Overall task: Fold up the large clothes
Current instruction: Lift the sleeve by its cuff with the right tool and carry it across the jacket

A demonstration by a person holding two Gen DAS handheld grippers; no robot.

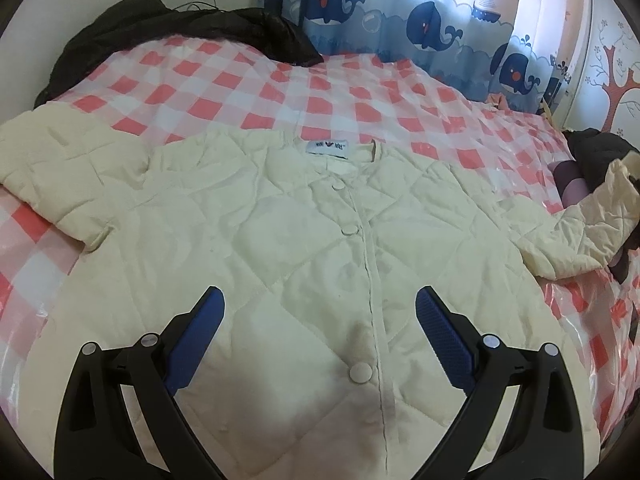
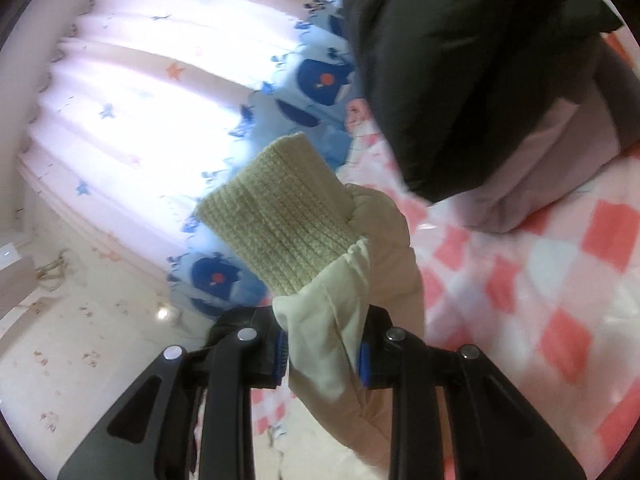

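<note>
Cream quilted snap-front jacket (image 1: 304, 248), spread front-up and fastened on the pink-and-white checked plastic bed cover (image 1: 360, 92), collar label toward the whale-print curtain (image 1: 432, 20). Left gripper (image 1: 320, 312) hovers over the lower front panel, its blue-padded fingers (image 1: 202, 332) spread wide and clear of the fabric. Right gripper (image 2: 322, 354) is pinched on the jacket's right sleeve (image 2: 344, 312) just behind the ribbed knit cuff (image 2: 280, 216), which stands up past the pads; in the left wrist view the same sleeve trails off toward the far side of the bed. Dark padded garments (image 2: 472, 64) lie close beside the lifted cuff, and another dark heap (image 1: 168, 36) sits at the far corner. Step in hand, judged from this layout: the first sleeve fold. Next move likely calls for carrying the cuff across the chest and laying the sleeve flat over the snaps, while the free gripper steadies the body so it does not drag or bunch.
</note>
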